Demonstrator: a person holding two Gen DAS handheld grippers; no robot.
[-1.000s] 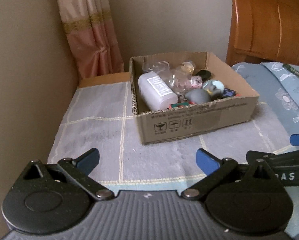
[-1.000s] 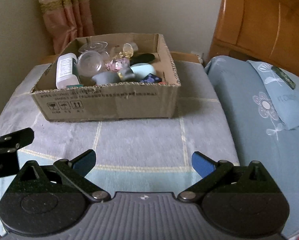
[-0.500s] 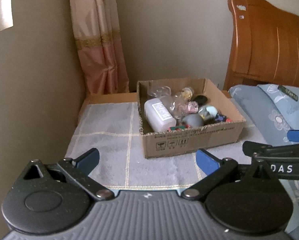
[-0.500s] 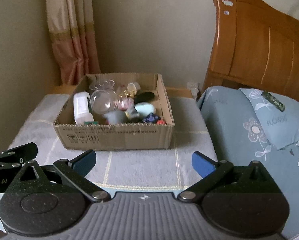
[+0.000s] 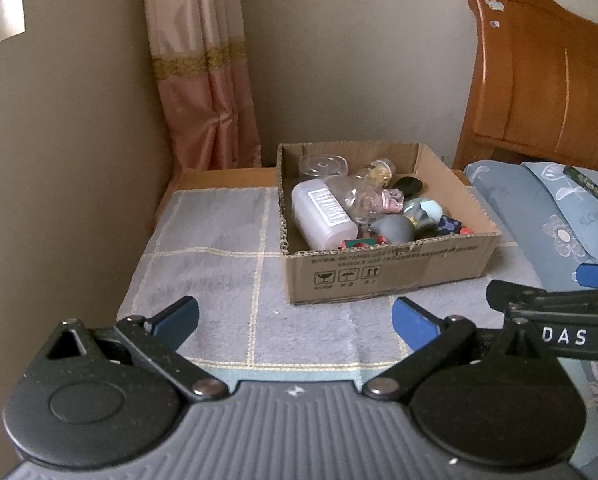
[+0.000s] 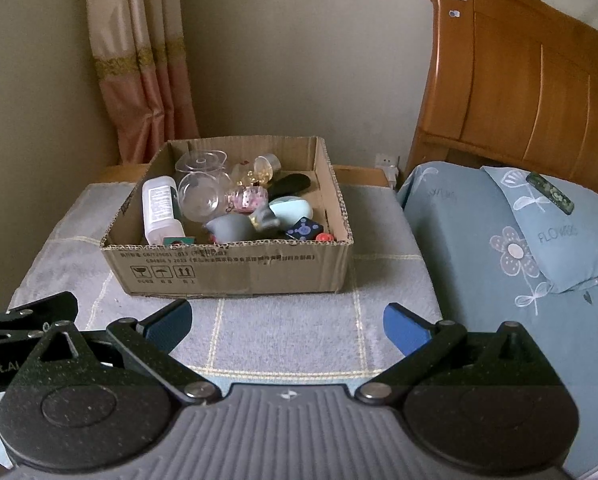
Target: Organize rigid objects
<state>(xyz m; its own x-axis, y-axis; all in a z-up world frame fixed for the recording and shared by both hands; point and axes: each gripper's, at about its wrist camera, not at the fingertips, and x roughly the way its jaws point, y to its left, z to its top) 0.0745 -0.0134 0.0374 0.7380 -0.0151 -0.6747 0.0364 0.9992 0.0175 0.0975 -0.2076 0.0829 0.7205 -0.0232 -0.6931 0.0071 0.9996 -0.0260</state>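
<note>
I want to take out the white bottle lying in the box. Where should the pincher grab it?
Probably around its middle, coming from above. The white bottle lies on its side along the left wall of the cardboard box, so its round body faces up. Fingers should straddle its short width; the clear round container crowds its right side.

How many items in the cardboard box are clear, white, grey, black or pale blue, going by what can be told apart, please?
In the cardboard box:
Clear containers: 2
White bottle: 1
Grey rounded object: 1
Black oval object: 1
Pale blue rounded object: 1
Total: 6. Several smaller pieces are too jumbled to count.
</note>
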